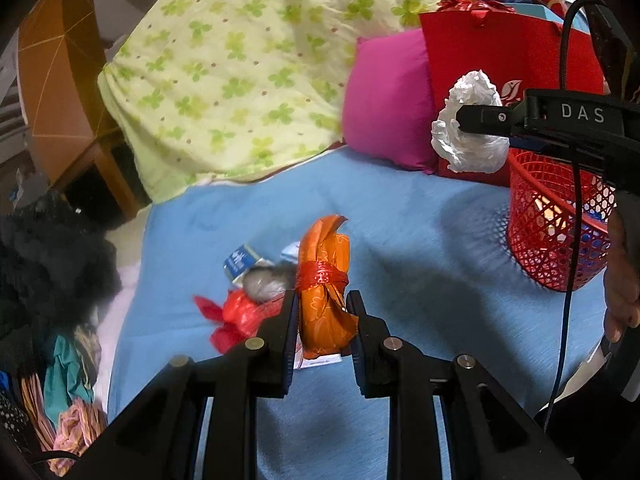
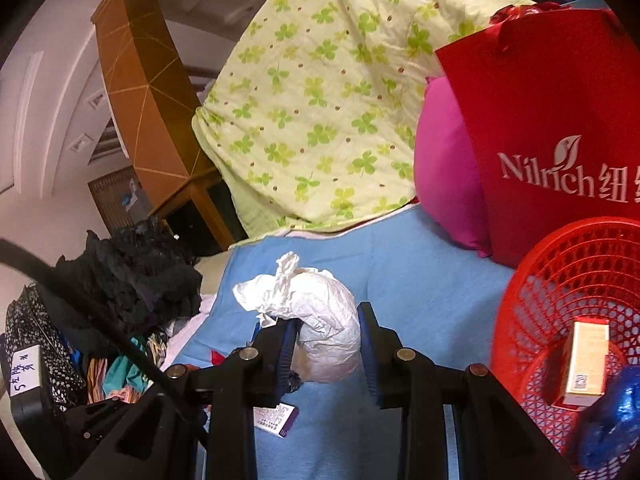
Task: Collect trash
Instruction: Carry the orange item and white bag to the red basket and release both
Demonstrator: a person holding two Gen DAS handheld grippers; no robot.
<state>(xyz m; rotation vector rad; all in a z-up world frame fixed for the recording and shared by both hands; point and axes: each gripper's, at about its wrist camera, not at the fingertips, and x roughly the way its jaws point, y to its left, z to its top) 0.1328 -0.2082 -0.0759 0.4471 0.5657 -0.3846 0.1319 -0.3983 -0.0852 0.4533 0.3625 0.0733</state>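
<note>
My left gripper [image 1: 323,312] is shut on an orange wrapper bundle [image 1: 325,280] tied with red ribbon, held just above the blue bedsheet [image 1: 420,220]. More trash lies behind it: a red plastic bag [image 1: 234,314], a grey wad [image 1: 266,284] and a blue-and-white packet [image 1: 240,260]. My right gripper [image 2: 328,328] is shut on a crumpled white tissue wad [image 2: 316,312]; it also shows in the left wrist view [image 1: 468,136], held above and left of the red mesh basket [image 1: 556,220]. The basket [image 2: 560,280] holds a yellow box [image 2: 586,360] and something blue [image 2: 612,412].
A red paper gift bag [image 2: 552,120] and a magenta pillow [image 2: 448,184] stand behind the basket. A green clover quilt [image 2: 320,100] is piled at the back. Dark clothes [image 2: 132,272] heap off the bed's left edge. A purple-edged card [image 2: 276,418] lies under my right gripper.
</note>
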